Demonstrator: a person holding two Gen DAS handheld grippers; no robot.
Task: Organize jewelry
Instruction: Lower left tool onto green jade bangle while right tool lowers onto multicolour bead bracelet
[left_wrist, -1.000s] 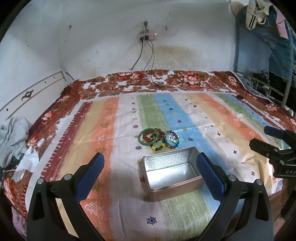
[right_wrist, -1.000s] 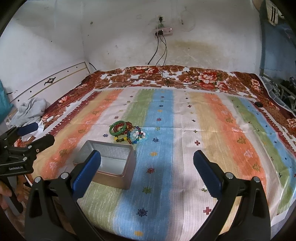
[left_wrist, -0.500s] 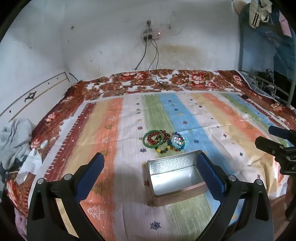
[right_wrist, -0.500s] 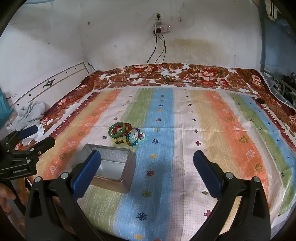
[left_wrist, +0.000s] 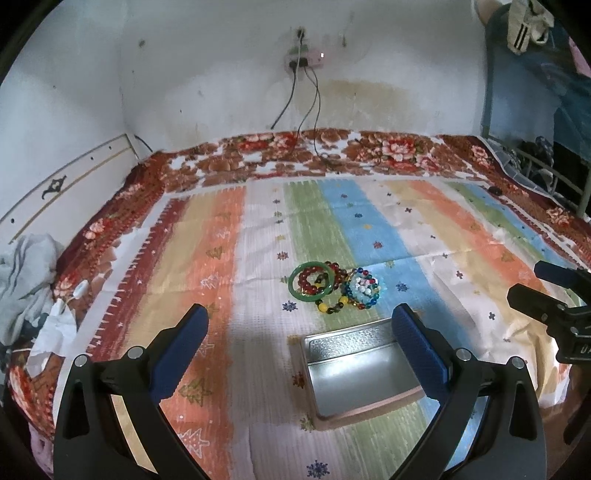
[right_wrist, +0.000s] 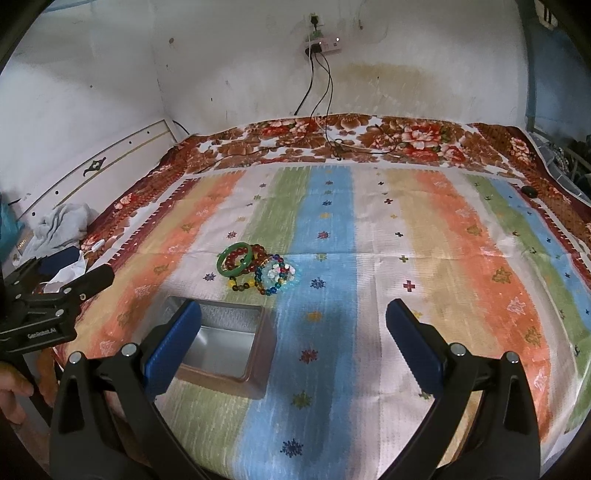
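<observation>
A pile of bracelets lies on the striped bedspread: a green bangle (left_wrist: 309, 283) (right_wrist: 235, 259), red bead bracelets (left_wrist: 334, 271), a yellow and dark bead bracelet (left_wrist: 330, 306) and a multicoloured bead bracelet (left_wrist: 364, 288) (right_wrist: 275, 277). An open, empty metal tin (left_wrist: 360, 365) (right_wrist: 225, 341) sits just in front of them. My left gripper (left_wrist: 301, 341) is open and empty, hovering near the tin. My right gripper (right_wrist: 293, 334) is open and empty, to the right of the tin.
The striped cloth (right_wrist: 424, 258) covers a bed with a floral blanket (left_wrist: 332, 151) at the back. Cables (right_wrist: 321, 110) hang from a wall socket onto the bed. Grey clothes (left_wrist: 26, 273) lie at the left edge. A small black object (right_wrist: 529, 191) sits far right.
Both grippers have moved forward a little towards the bracelets and the tin; the tin sits lower in both views. Both stay open and empty.
</observation>
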